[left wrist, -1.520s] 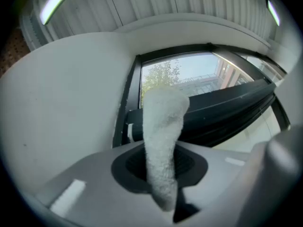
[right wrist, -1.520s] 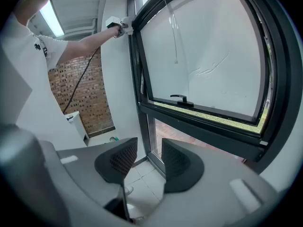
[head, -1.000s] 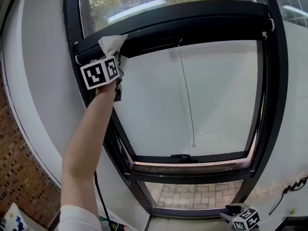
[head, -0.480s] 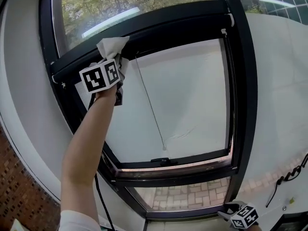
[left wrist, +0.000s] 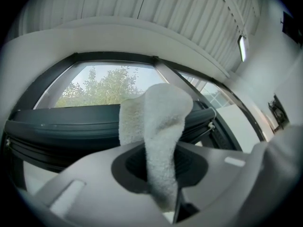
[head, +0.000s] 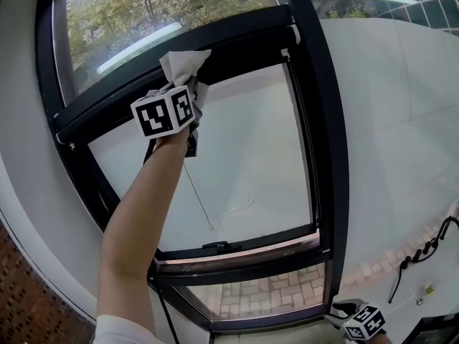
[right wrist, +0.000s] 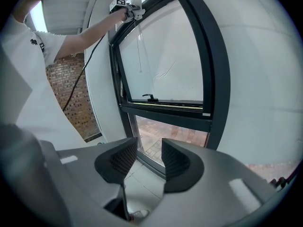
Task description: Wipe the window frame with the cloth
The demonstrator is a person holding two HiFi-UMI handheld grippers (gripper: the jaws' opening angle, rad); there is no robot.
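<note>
A white cloth (head: 185, 67) is pinched in my left gripper (head: 183, 86), which an outstretched arm holds up high. The cloth's top presses against the black horizontal bar of the window frame (head: 240, 38), about midway along it. In the left gripper view the cloth (left wrist: 158, 126) rises from between the jaws and covers part of the dark frame bar (left wrist: 61, 126). My right gripper (head: 358, 322) hangs low at the bottom right, far from the window. In the right gripper view it (right wrist: 149, 157) stands open with nothing between its pads.
A white blind fills the sash below the bar, and its thin cord (head: 197, 199) hangs down. A black handle (head: 215, 246) sits on the lower rail. A black cable (head: 423, 253) runs along the white wall at right. Brick wall (head: 29, 292) lies at lower left.
My left gripper has slid the cloth to the right along the upper frame bar, from near its left end to about the middle. The right gripper has stayed low.
</note>
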